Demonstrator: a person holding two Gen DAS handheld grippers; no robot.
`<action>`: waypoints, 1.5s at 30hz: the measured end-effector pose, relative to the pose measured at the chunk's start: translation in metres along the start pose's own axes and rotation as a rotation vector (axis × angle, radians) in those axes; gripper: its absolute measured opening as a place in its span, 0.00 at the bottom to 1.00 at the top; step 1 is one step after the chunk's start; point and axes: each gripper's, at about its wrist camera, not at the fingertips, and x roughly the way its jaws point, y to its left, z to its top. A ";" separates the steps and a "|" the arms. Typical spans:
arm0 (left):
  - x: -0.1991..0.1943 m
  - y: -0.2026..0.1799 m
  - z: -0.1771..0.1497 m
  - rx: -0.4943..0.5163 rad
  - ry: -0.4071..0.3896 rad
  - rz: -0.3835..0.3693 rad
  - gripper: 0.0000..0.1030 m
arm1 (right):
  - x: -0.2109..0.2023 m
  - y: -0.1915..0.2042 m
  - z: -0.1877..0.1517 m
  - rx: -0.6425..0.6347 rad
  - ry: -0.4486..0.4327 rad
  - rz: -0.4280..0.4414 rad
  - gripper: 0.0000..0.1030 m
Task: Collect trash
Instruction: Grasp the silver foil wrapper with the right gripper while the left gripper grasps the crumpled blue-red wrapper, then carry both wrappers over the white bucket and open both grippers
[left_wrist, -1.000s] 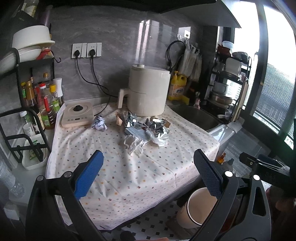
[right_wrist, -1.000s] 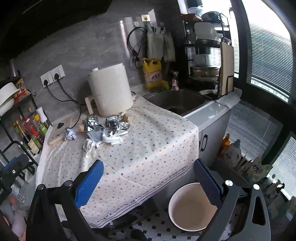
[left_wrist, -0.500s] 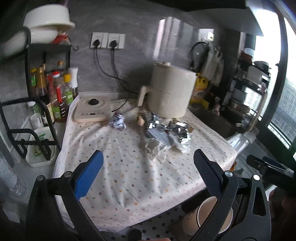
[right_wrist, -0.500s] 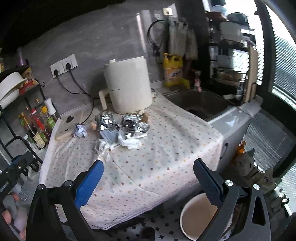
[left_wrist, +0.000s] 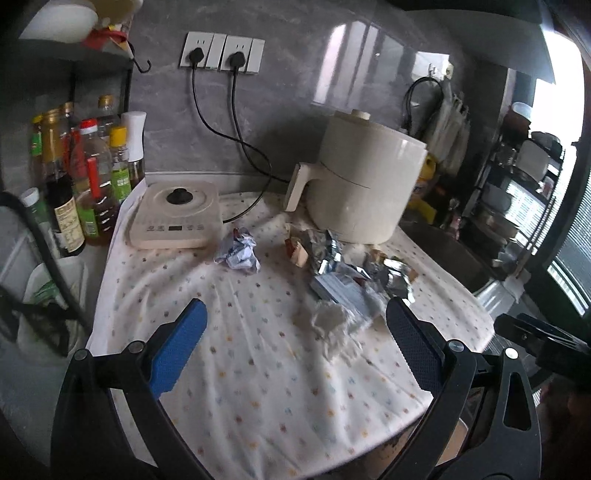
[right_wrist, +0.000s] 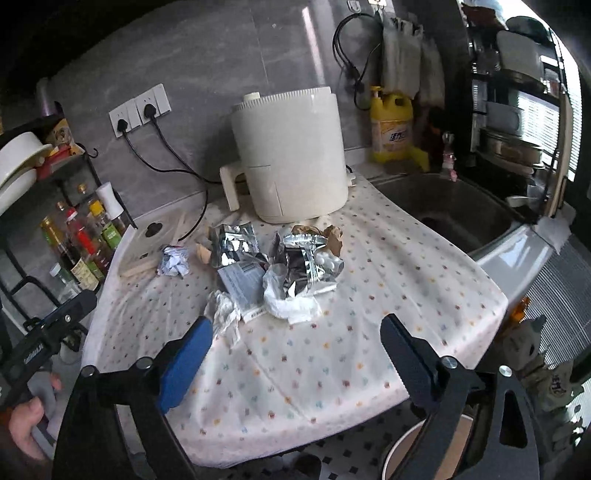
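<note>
From where I stand, the left gripper (left_wrist: 295, 332) hangs over the near edge of the dotted tablecloth (left_wrist: 258, 387) with its jaws spread wide and nothing between them, the blue pad at its eight o'clock and the dark pad at four. Off at ten o'clock from it a rack of sauce bottles (left_wrist: 85, 177) stands against the grey wall, and just beside that, at eleven o'clock, lies a flat cream induction cooker (left_wrist: 175, 218) with a black knob. A crumpled ball of printed paper (left_wrist: 240, 251) sits at twelve o'clock, touching the cloth just in front of the cooker. The main trash heap lies at one o'clock: silver foil wrappers (left_wrist: 325, 251), a flat grey packet (left_wrist: 340, 290) and a wad of white tissue (left_wrist: 332, 325), which is nearest the dark pad, all bunched together in front of the cream air fryer (left_wrist: 362, 184). The right gripper (right_wrist: 295, 339) has just been closing a little, yet its jaws stand wide apart with nothing caught between them; the tissue lies just beyond its blue pad at eleven o'clock and the foil heap at twelve. At two o'clock from it a yellow detergent jug (right_wrist: 391, 125) stands by the steel sink (right_wrist: 443, 206), and a pale waste bin (right_wrist: 406, 450) shows on the floor at five o'clock, below the table edge.
</note>
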 end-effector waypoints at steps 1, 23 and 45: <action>0.008 0.003 0.003 -0.002 0.001 0.001 0.94 | 0.008 0.000 0.004 -0.001 0.004 -0.002 0.82; 0.174 0.072 0.051 -0.044 0.131 0.072 0.82 | 0.180 -0.005 0.050 0.041 0.178 -0.003 0.47; 0.165 0.048 0.054 -0.017 0.180 0.062 0.42 | 0.150 -0.016 0.064 0.075 0.200 0.090 0.13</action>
